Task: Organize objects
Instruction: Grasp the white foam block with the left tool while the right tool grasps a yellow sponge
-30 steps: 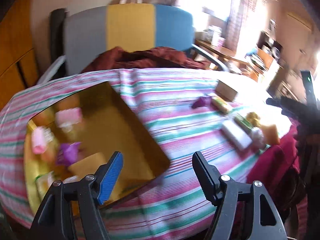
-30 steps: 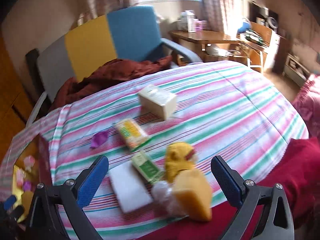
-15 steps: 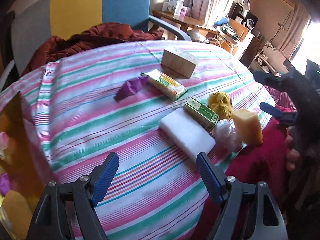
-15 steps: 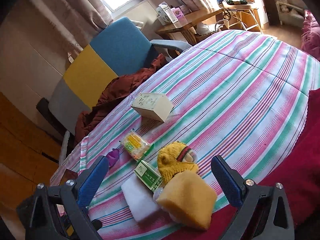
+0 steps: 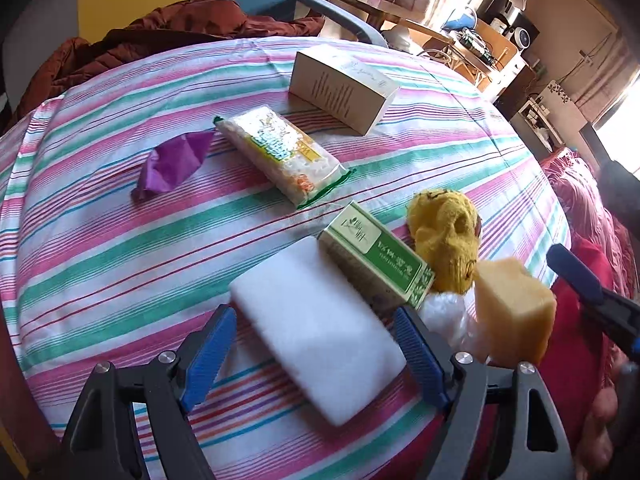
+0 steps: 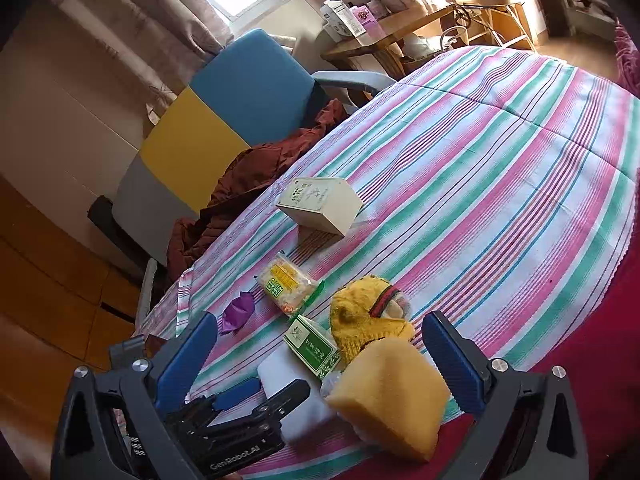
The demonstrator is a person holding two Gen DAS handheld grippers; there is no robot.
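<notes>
left gripper (image 5: 312, 346) sat wide open over the flat white foam block (image 5: 320, 336), blue pads on either side of its near end but not touching it – looked lined up for a grab, nothing held. the block lay at the near edge of the pink-green-white striped tablecloth (image 5: 120, 216), its far long side against the green and white printed carton (image 5: 376, 258); that tight fit probably explains the approach from the free end. right gripper (image 6: 320, 356) also fully open and empty, hanging near the orange-yellow sponge wedge (image 6: 390, 390), which stood between its fingers in that view – contact couldn't be told. yellow knitted sock bundle (image 5: 446, 236) touched the carton's far side, crinkled clear plastic bag (image 5: 448, 316) tucked under the sponge. further back and well apart: clear packet of noodles with yellow-green label (image 5: 282, 152), crumpled purple wrapper (image 5: 172, 164) just beside it, beige cardboard box (image 5: 342, 88) behind. the near cluster was crowded, so lifting the foam could drag the carton. no bin or tray in view now – so where the foam would go couldn't be told.
</notes>
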